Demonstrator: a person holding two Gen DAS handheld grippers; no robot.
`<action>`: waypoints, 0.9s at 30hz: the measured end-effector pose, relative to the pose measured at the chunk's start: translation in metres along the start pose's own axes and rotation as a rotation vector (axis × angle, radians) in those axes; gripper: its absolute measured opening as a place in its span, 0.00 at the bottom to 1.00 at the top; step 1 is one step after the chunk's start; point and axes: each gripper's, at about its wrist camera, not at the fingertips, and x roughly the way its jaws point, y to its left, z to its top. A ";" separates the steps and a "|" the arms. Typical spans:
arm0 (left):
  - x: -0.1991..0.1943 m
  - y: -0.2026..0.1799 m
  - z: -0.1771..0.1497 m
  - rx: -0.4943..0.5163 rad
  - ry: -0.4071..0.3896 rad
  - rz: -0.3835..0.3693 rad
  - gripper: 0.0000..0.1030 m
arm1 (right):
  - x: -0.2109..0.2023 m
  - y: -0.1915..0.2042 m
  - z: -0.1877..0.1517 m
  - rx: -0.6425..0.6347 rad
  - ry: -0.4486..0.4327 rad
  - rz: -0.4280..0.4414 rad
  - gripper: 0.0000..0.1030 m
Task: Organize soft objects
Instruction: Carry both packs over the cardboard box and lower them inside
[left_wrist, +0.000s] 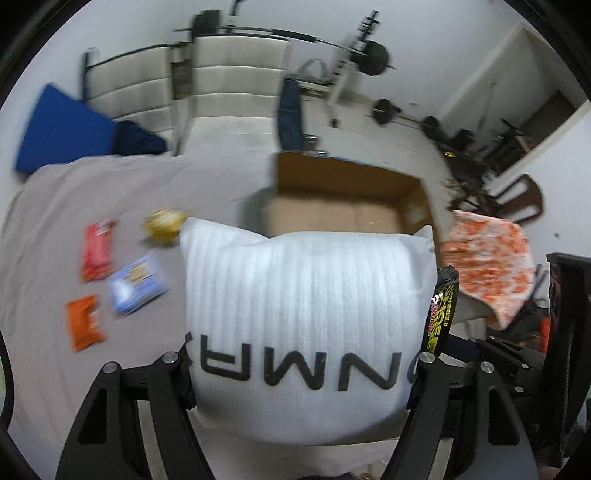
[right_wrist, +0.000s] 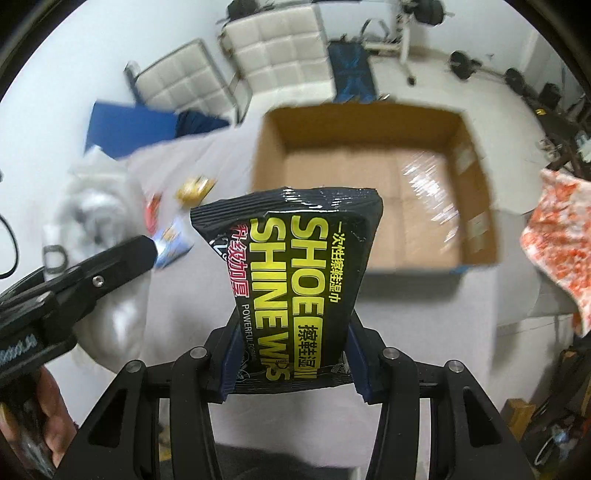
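Observation:
My left gripper (left_wrist: 303, 369) is shut on a white ribbed pillow pack (left_wrist: 303, 302) with black lettering, held up above the grey cloth. My right gripper (right_wrist: 291, 369) is shut on a black shoe-shine wipes pack (right_wrist: 295, 280) with yellow lettering, which stands upright between the blue pads. In the left wrist view the wipes pack (left_wrist: 441, 317) shows edge-on just right of the pillow. An open cardboard box (right_wrist: 365, 110) lies beyond both grippers, its box floor (left_wrist: 332, 218) bare. In the right wrist view the left gripper's finger (right_wrist: 122, 258) and the blurred pillow pack (right_wrist: 99, 206) appear at the left.
Small packets lie on the grey cloth (left_wrist: 92, 192) at the left: red (left_wrist: 98, 249), yellow (left_wrist: 164, 225), blue (left_wrist: 138, 282), orange (left_wrist: 85, 321). An orange-and-white cloth (left_wrist: 487, 266) hangs right of the box. White chairs (right_wrist: 273, 55) and weights stand behind. A hand (right_wrist: 48, 417) is at lower left.

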 end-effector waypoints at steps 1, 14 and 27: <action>0.011 -0.012 0.014 0.003 0.021 -0.026 0.71 | -0.005 -0.016 0.011 0.000 -0.013 -0.023 0.50; 0.188 -0.077 0.131 -0.092 0.236 -0.088 0.71 | 0.102 -0.141 0.140 -0.014 0.087 -0.097 0.50; 0.285 -0.076 0.161 -0.107 0.332 0.024 0.73 | 0.212 -0.167 0.199 -0.047 0.214 -0.105 0.52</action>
